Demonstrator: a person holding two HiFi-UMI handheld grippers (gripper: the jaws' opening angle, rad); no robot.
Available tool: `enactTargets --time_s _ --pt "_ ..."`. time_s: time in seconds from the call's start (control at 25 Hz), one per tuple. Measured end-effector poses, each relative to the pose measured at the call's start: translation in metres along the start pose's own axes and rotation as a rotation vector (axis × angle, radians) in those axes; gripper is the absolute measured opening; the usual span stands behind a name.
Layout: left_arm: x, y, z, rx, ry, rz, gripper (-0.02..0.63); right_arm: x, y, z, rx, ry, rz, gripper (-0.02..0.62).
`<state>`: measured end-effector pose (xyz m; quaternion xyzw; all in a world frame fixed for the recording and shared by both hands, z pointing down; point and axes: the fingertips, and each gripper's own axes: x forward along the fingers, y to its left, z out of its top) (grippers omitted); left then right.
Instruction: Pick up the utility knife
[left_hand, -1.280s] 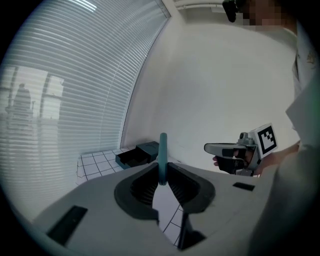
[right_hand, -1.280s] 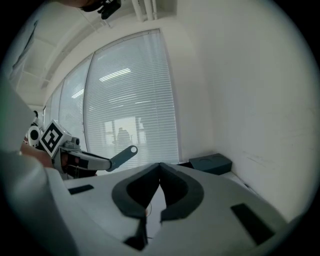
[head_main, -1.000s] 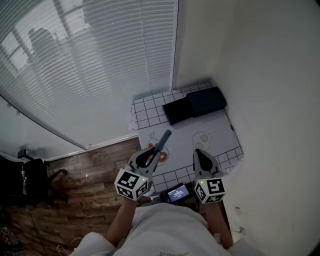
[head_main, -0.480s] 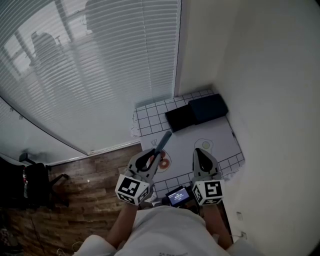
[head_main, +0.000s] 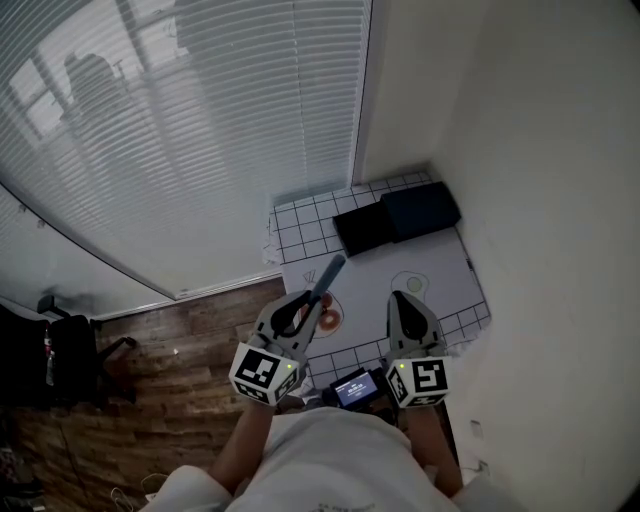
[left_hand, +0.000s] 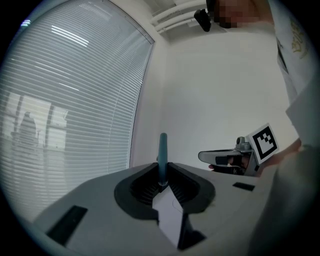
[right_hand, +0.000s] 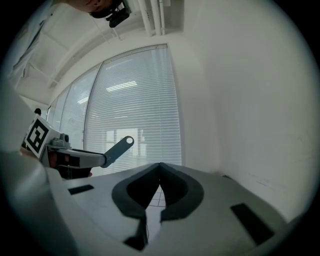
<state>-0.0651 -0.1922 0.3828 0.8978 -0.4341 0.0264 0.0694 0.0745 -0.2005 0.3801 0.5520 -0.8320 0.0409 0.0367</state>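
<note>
The utility knife (head_main: 326, 281) has a slim blue-grey handle and is held up off the table. My left gripper (head_main: 306, 306) is shut on its near end, so the handle sticks out ahead between the pads. In the left gripper view the knife (left_hand: 162, 155) rises straight from the jaws of the left gripper (left_hand: 163, 183). My right gripper (head_main: 401, 301) hovers level beside it, shut, with nothing in it. The right gripper view shows its own tips (right_hand: 160, 165) touching, and the knife (right_hand: 119, 148) off to the left.
Below is a small table with a white grid-pattern cloth (head_main: 296, 229) and a printed mat (head_main: 440, 270). Two dark boxes (head_main: 397, 219) lie at its far edge. A small screen device (head_main: 357, 388) sits near the person's body. Window blinds stand left, a white wall right, wood floor (head_main: 190, 330) below.
Both grippers have risen a little above the table, and the knife has gone up with the left one. Neither grip has changed.
</note>
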Motion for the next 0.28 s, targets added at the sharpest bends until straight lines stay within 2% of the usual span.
enactTargets --time_s 0.28 --pt "0.0005 -0.0077 -0.0043 -0.012 0.008 -0.010 0.069 -0.0072 -0.0047 -0.0053 0.000 0.021 -0.009 0.006"
